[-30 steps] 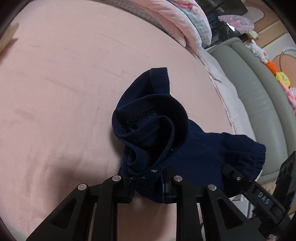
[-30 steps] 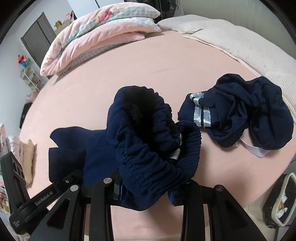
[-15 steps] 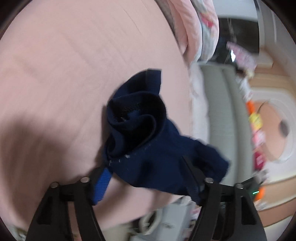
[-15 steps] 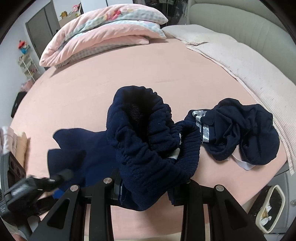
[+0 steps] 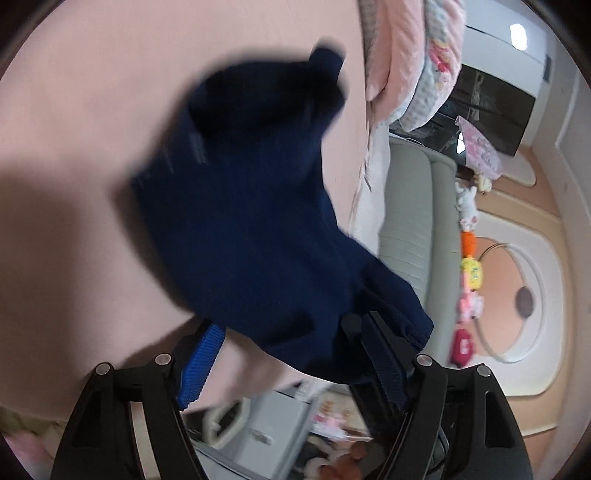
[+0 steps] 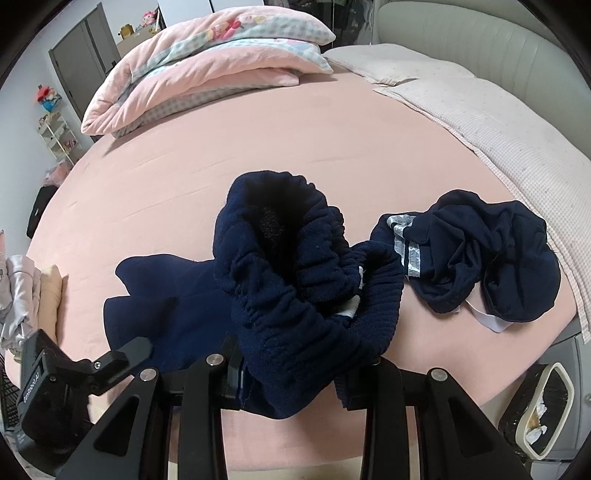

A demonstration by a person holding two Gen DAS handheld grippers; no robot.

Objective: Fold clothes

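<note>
Shorts (image 6: 295,295), navy and soft-knit, are lying bunched on the pink sheet (image 6: 258,155) of a bed, their gathered elastic waistband standing up in thick ruffles. The right gripper (image 6: 295,373) is pinching that ribbed waistband between its black fingers (image 6: 207,380), the cloth bulging out above and hanging down below the pads. A flatter leg of the shorts is spreading out toward the left gripper (image 5: 291,354), whose jaws are opening; in the blurred left wrist view the cloth is draping between the blue ridged pad (image 5: 201,363) and the darker one, touching the right-hand pad but not pressed by both. The left gripper's black body (image 6: 74,387) is also showing at the lower left of the right wrist view.

Just beside the shorts, a second navy garment (image 6: 480,266) is lying crumpled in a rounded heap, with pale shiny stripes and a white band sticking out underneath. A folded quilt (image 6: 207,66), pink plush with checked and printed panels, is sitting at the far end of the sheet. A cream waffle-textured blanket (image 6: 498,125) is running along the edge near a padded grey-green headboard (image 6: 480,33).
</note>
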